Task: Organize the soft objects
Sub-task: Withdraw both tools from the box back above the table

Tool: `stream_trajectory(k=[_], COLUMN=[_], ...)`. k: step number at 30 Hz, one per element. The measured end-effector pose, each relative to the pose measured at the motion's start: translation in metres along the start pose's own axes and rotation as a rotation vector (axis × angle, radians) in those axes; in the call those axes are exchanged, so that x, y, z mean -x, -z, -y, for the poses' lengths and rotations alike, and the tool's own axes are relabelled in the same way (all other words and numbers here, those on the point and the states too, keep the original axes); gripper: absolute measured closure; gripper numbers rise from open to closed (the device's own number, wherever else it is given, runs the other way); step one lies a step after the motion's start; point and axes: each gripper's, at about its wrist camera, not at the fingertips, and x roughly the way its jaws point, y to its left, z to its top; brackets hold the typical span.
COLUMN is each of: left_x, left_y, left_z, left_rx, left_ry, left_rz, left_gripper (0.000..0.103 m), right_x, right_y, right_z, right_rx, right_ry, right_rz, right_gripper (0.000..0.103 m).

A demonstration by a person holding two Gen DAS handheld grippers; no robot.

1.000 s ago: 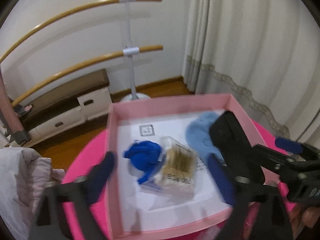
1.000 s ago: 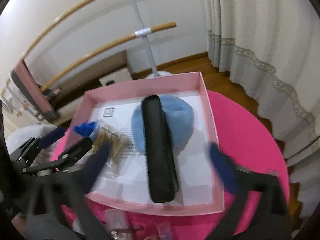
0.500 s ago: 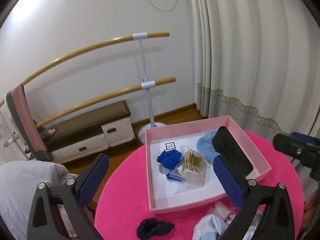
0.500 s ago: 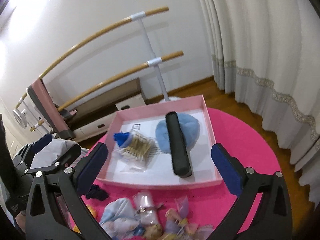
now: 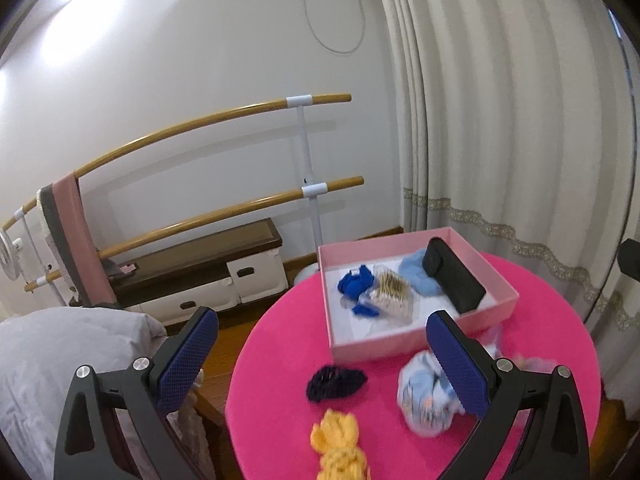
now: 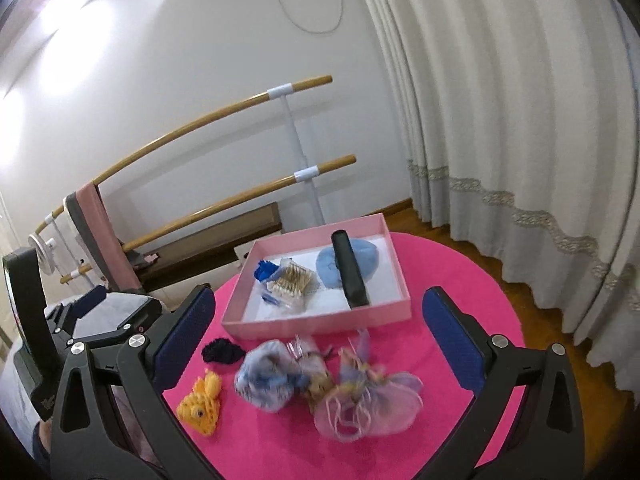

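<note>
The round pink table (image 6: 460,280) fills the lower half of both views, with the pink box (image 6: 320,322) toward its far edge, centre of the frame. Inside lie 4 things: a pale blue fluffy pad (image 6: 360,260) at the right, a black case (image 6: 350,276) across it, a clear pack of cotton swabs (image 6: 292,282) in the middle, and a blue knitted piece (image 6: 266,270) at the left. In front of the box, low in the right wrist view, loose items wait: a doll in a gauzy lilac dress (image 6: 360,396), a pale blue patterned cloth bundle (image 6: 268,376), a yellow crocheted fish (image 6: 202,402) and a small dark navy scrunchie (image 6: 222,352). All look light and limp, so I would expect them to squash and drape; a pinch on the thickest bunched part should hold best, and the doll's thin skirt could slip or snag. The left gripper (image 5: 320,364) and right gripper (image 6: 318,338) both hang above the near table edge, jaws spread wide, holding nothing. Compared with 1 second ago, both have pulled well back and up from the box, so the loose pile now shows; the box contents look unchanged.
</note>
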Motion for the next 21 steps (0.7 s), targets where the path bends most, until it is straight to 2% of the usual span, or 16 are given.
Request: stream_trajectory(k=[6,12,21], left_x=[0.042,0.078,0.101], left_y=[0.018,0.018,0.019], left_z=[0.001,-0.007,-0.011], left_rx=[0.009,0.038,0.062], left_ry=[-0.004,-0.006,0.001], left_rz=[-0.016,-0.019,-0.013], left_gripper=[0.000,0.000,0.000], right_x=[0.032,0.046,0.052], right_y=[0.024,0.042,0.054], right_z=[-0.009,-0.015,-0.018], right_rx=[0.015,0.029,0.041], right_ry=[0.036,0.058,0.070], right_rz=[0.030,0.022,0.018], right_gripper=[0.000,0.000,0.000])
